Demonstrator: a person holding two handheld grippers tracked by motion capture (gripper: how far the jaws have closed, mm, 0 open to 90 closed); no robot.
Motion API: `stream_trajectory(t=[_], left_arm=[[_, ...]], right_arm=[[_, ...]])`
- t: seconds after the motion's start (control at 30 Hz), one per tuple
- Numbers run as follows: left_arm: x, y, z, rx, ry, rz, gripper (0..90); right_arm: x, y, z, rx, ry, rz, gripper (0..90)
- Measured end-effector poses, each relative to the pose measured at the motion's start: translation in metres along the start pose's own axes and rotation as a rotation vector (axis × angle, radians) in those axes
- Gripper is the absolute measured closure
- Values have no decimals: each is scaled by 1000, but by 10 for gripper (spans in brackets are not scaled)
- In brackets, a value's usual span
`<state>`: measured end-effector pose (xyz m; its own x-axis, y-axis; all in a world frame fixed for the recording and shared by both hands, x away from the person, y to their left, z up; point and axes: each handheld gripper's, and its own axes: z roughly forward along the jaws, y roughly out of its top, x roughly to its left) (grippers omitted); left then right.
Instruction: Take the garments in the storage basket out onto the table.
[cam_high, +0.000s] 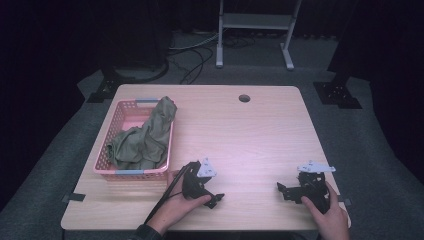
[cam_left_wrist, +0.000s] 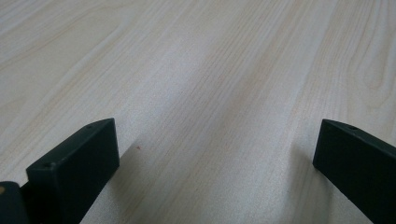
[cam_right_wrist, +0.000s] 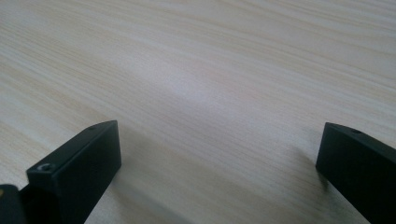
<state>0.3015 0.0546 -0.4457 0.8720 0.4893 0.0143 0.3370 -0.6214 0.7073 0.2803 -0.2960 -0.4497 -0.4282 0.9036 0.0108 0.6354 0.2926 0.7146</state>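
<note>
Both grippers rest on the table (cam_high: 240, 135), jaws wide and empty: left gripper (cam_high: 216, 199) near the basket (cam_high: 107, 150) holding a cloth (cam_high: 142, 137), right gripper (cam_high: 284, 190) well apart.

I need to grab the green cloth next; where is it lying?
In the high view, the green cloth sits in the pink basket on the table's left, beyond the left gripper.

a white metal stand (cam_high: 255, 30) and dark cables (cam_high: 192, 57) sit on the grey floor (cam_high: 375, 150) beyond the table
</note>
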Motion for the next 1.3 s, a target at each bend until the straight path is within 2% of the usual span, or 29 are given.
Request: stream_trajectory(t=[0.03,0.13,0.5,0.63,0.7,0.8,1.3], left_arm=[[-2,1,1,1,-13,14,0],[-2,1,1,1,9,-7,0],[-1,3,1,12,-4,6,0],[1,6,-2,-7,-7,-8,0],[3,10,-6,-14,-9,-30,0],[3,12,-7,-18,-10,-34,0],[-4,30,-14,7,-61,-14,0]], right_arm=[[0,0,0,0,0,0,0],[0,0,0,0,0,0,0],[0,0,0,0,0,0,0],[0,0,0,0,0,1,0],[0,0,0,0,0,-1,0],[0,0,0,0,0,-1,0],[0,0,0,0,0,0,0]])
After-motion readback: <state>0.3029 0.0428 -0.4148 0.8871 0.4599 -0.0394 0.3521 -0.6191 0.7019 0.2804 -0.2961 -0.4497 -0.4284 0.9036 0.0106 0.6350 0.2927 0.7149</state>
